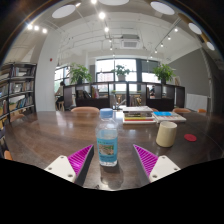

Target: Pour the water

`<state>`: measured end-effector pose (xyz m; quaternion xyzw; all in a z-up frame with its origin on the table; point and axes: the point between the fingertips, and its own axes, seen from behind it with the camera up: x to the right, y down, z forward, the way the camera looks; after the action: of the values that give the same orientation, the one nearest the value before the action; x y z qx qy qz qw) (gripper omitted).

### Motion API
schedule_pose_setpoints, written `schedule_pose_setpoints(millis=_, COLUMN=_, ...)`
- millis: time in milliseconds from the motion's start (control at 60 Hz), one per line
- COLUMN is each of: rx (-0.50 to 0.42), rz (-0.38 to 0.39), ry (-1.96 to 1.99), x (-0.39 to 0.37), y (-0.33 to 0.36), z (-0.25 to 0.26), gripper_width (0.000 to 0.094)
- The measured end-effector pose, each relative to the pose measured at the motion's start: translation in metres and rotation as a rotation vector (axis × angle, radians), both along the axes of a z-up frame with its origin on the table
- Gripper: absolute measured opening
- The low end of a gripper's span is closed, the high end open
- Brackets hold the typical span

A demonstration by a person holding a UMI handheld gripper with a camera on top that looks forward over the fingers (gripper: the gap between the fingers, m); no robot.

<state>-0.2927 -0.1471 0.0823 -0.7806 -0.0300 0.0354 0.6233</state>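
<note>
One water bottle [107, 140] stands upright on the tabletop [60, 130] between my tongs [108, 160], fingers apart with gaps either side, pale cup [166, 134] beyond to the right, books [139, 116] farther back.

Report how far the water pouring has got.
Done: nothing looks poured yet. The water bottle stands upright on the wooden table with its blue cap on. In hand: the gripper is open, with the bottle standing between its fingers and a gap on both sides. Left: close on the bottle, lift it, and tip it over the pale cup, which stands beyond the fingers. The cap looks unopened.
</note>
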Motion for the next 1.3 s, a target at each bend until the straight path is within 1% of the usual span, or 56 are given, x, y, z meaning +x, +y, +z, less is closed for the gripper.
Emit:
schedule_pose_setpoints(millis=167, rx=0.022, rz=-0.001, ry=0.018, x=-0.01, y=0.039, z=0.002, gripper_width=0.0792)
schedule_pose_setpoints(millis=383, rx=0.014, rz=0.026, ry=0.023, x=-0.023, y=0.075, z=-0.009, gripper_width=0.0762)
schedule_pose_setpoints(millis=433, rx=0.01, rz=0.024, ry=0.013, x=-0.02, y=0.081, z=-0.012, gripper_width=0.0729)
schedule_pose_setpoints(millis=467, rx=0.011, rz=0.019, ry=0.009, x=-0.019, y=0.083, z=-0.015, gripper_width=0.0687)
schedule_pose_setpoints(millis=500, rx=0.014, rz=0.01, ry=0.005, x=-0.018, y=0.083, z=-0.015, gripper_width=0.0635)
schedule_pose_setpoints(millis=550, rx=0.046, rz=0.006, ry=-0.002, x=-0.017, y=0.086, z=-0.008, gripper_width=0.0568)
schedule_pose_setpoints(millis=600, rx=0.054, rz=0.03, ry=0.006, x=-0.024, y=0.085, z=-0.005, gripper_width=0.0463)
schedule_pose_setpoints(millis=633, rx=0.054, rz=0.036, ry=0.0, x=-0.024, y=0.085, z=-0.006, gripper_width=0.0465)
schedule_pose_setpoints(millis=683, rx=0.056, rz=0.033, ry=-0.006, x=-0.022, y=0.088, z=-0.008, gripper_width=0.0434)
schedule_pose_setpoints(millis=783, rx=0.06, rz=0.029, ry=0.001, x=-0.023, y=0.086, z=-0.004, gripper_width=0.0345)
schedule_pose_setpoints(millis=800, rx=0.06, rz=0.03, ry=0.002, x=-0.023, y=0.086, z=-0.004, gripper_width=0.0342)
schedule_pose_setpoints(millis=817, rx=0.061, rz=0.029, ry=0.005, x=-0.022, y=0.088, z=-0.006, gripper_width=0.0313)
schedule_pose_setpoints(millis=833, rx=0.06, rz=0.027, ry=0.007, x=-0.023, y=0.086, z=-0.004, gripper_width=0.0303)
schedule_pose_setpoints(millis=883, rx=0.065, rz=0.039, ry=0.009, x=-0.025, y=0.086, z=-0.003, gripper_width=0.0294)
schedule_pose_setpoints(millis=967, rx=0.071, rz=0.037, ry=0.017, x=-0.023, y=0.09, z=-0.005, gripper_width=0.0295)
schedule_pose_setpoints(millis=1067, rx=0.062, rz=0.051, ry=0.048, x=-0.024, y=0.09, z=-0.005, gripper_width=0.0293)
schedule_pose_setpoints(millis=1183, rx=0.046, rz=0.043, ry=0.188, x=-0.015, y=0.104, z=0.005, gripper_width=0.0295)
schedule_pose_setpoints(millis=1300, rx=0.041, rz=0.007, ry=0.428, x=0.007, y=0.128, z=0.028, gripper_width=0.0296)
